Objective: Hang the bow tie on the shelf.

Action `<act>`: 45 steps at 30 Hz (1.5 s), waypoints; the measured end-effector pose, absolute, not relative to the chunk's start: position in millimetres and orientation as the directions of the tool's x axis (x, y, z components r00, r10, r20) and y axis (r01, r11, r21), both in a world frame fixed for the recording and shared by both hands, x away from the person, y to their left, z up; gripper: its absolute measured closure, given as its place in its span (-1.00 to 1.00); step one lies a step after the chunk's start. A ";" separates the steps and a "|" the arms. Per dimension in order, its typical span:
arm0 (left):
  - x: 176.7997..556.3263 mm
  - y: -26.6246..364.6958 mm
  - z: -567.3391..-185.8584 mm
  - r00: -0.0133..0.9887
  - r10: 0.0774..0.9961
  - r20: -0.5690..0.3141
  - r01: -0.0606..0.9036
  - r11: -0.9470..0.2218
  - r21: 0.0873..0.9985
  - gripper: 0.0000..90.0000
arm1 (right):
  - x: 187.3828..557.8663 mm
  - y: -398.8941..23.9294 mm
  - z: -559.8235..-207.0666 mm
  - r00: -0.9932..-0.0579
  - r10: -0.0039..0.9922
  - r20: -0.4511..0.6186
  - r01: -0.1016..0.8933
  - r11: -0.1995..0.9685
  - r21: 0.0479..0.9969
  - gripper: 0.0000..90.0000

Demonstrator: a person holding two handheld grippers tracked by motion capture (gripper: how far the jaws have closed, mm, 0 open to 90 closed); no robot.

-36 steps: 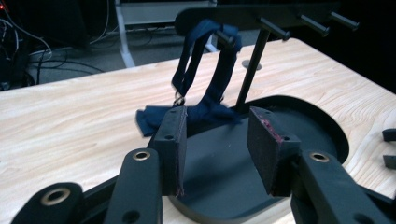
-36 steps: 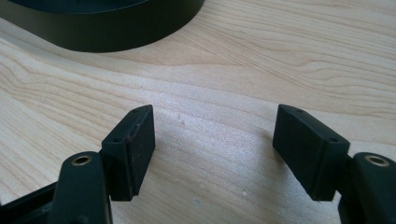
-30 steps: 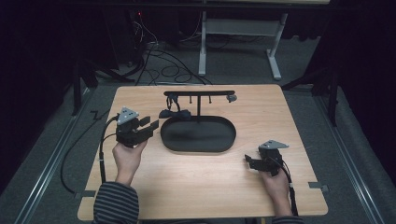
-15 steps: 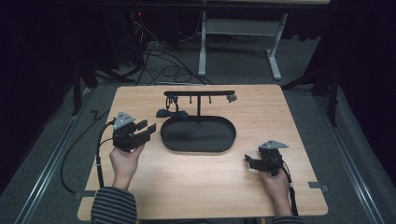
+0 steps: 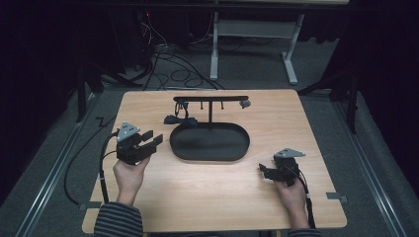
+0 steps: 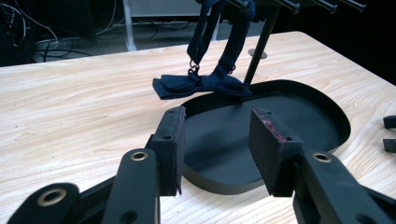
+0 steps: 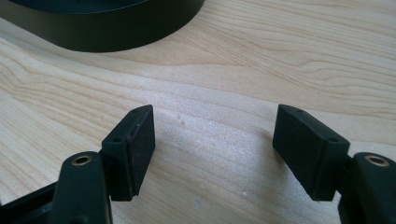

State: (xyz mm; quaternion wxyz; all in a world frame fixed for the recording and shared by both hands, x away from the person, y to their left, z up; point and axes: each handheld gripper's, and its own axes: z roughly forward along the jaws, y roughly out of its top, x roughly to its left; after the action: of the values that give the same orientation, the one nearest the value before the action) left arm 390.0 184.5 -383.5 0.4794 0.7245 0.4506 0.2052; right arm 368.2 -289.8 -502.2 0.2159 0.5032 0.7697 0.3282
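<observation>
Left gripper (image 5: 140,143), jaws spread and empty, sat nearer the bow tie (image 6: 201,85), seen up-frame beyond its jaws, draped long-side across the tray (image 5: 210,153) rim at upper centre of tabletop (image 5: 197,197). Right gripper (image 5: 276,170), jaws released, lower right.

Striped dark-and-grey sleeves (image 5: 117,219) cover both forearms, and each hand carries a black two-jaw gripper (image 5: 148,143) with brass-ringed screw holes, a grey triangular top plate and a trailing black cable.
</observation>
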 end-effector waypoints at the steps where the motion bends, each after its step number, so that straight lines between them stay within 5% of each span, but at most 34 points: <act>1: 388.8 186.0 -384.5 0.507 0.851 -0.138 0.458 -0.130 0.879 0.26 | 368.2 -289.8 -502.2 -0.401 0.916 -0.002 0.633 0.278 0.723 -0.31; 45: 371.0 206.1 -411.5 0.466 0.867 -0.178 0.509 -0.097 0.855 0.22 | 368.1 -289.1 -502.2 -0.400 0.917 -0.008 0.632 0.282 0.721 -0.31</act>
State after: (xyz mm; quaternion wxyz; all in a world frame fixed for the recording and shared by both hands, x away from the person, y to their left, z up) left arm 371.0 206.1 -411.5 0.4695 0.7158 0.4805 0.1906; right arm 368.1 -289.1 -502.2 0.2179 0.5026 0.7705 0.3259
